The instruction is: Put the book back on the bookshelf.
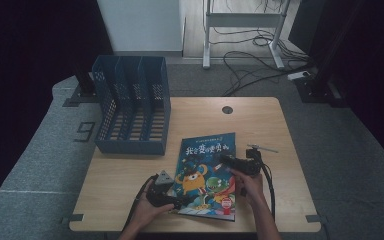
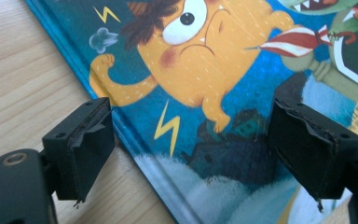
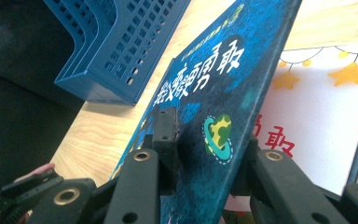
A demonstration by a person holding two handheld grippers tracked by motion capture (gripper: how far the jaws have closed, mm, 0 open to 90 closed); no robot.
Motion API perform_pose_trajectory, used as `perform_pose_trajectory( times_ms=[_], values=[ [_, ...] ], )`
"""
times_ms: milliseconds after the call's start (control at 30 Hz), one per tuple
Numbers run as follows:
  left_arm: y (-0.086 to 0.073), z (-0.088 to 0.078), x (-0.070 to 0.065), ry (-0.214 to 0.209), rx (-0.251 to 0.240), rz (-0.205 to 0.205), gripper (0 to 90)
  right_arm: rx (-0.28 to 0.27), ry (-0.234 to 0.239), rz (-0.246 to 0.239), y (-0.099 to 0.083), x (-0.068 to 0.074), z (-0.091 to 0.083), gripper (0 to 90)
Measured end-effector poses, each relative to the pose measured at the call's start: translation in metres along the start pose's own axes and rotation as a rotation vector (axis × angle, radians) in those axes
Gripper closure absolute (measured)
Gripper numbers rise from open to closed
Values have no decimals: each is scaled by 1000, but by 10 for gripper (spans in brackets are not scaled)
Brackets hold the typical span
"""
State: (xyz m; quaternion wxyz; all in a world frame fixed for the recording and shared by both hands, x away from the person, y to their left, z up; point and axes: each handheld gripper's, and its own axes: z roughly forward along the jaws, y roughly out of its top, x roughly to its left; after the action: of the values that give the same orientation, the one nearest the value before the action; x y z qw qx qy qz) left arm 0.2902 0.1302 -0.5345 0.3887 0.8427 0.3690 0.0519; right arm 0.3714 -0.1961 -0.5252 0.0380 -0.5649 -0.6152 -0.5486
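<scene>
- Pinching the book's (image 1: 207, 175) front cover, right gripper (image 3: 205, 154) lifts it off the pages to open it.
- Left gripper (image 2: 186, 154), jaws apart, straddles spine near table's (image 1: 130, 170) front edge, prob. steadying.
- File rack (image 1: 132, 105) at back-left corner.

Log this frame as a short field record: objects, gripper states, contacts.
object in work: picture book, lying on the table
book state: front cover raised off the first page
right gripper: shut on the cover's edge
left gripper: open, jaws straddling the book's spine edge, pads not pressing
nearby: blue file rack, apart from the book
rack contents: slots look empty
</scene>
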Motion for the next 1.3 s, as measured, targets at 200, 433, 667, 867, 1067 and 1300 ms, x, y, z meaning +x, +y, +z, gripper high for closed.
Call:
perform_pose_trajectory(
  times_ms=[200, 433, 667, 867, 1067, 1300],
  values=[
    [0, 1, -4, -9, 4, 12, 145, -34, -2, 14, 3, 0, -8, 726],
    [0, 2, -6, -25, 20, 24, 144, -54, -6, 26, 5, -2, -14, 737],
    [-1, 2, -9, -36, 35, 44, 144, -68, -10, 24, 7, -3, -18, 742],
    [-2, 2, -13, -28, 45, 59, 144, -80, -17, 25, 10, -5, -23, 747],
    [-3, 3, -16, -37, 61, 70, 144, -91, -23, 30, 11, -8, -26, 748],
    [-4, 3, -23, -47, 95, 99, 143, -102, -32, 37, 12, -11, -29, 749]
  ],
)
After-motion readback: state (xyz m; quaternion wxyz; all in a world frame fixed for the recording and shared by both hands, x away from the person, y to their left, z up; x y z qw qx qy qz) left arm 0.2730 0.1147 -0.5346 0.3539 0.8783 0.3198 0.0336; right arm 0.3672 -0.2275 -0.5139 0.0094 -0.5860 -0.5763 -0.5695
